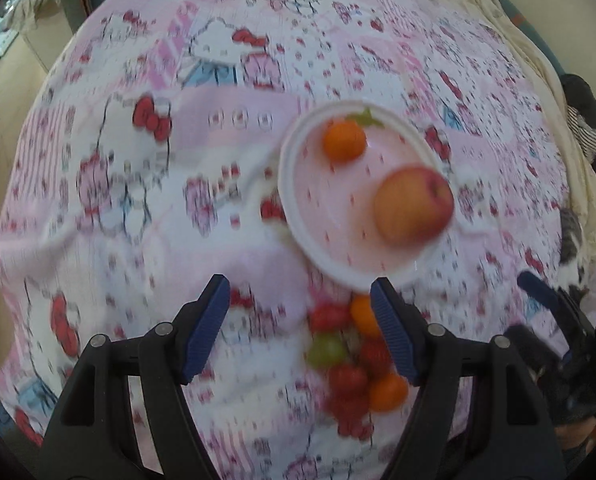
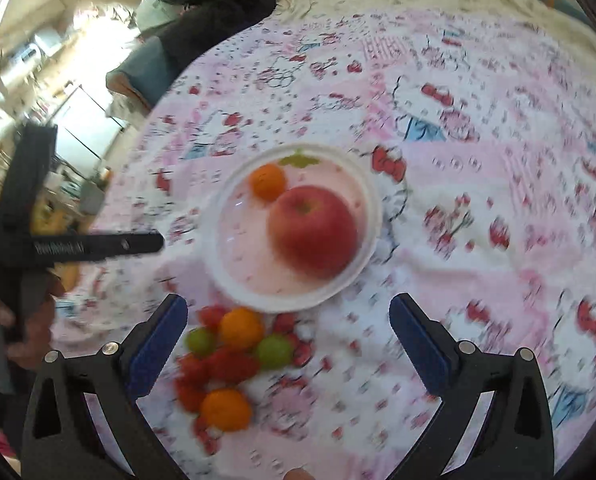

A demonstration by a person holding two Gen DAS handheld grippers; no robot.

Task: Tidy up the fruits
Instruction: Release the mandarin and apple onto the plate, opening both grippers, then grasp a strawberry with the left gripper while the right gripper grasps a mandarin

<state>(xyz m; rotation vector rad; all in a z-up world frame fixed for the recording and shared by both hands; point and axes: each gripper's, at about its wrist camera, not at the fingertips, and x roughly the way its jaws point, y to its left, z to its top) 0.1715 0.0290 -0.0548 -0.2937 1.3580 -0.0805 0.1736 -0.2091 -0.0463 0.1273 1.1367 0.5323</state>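
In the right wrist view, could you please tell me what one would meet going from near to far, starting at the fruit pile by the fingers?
Near to far: nearest orange → green grape → white plate rim → red apple → small orange on the plate → green leaf at the far rim.

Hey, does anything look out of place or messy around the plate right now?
Yes. The apple and one orange sit on the white plate, but a pile of small fruits lies loose on the cloth beside it. Nothing looks spilled or damaged.
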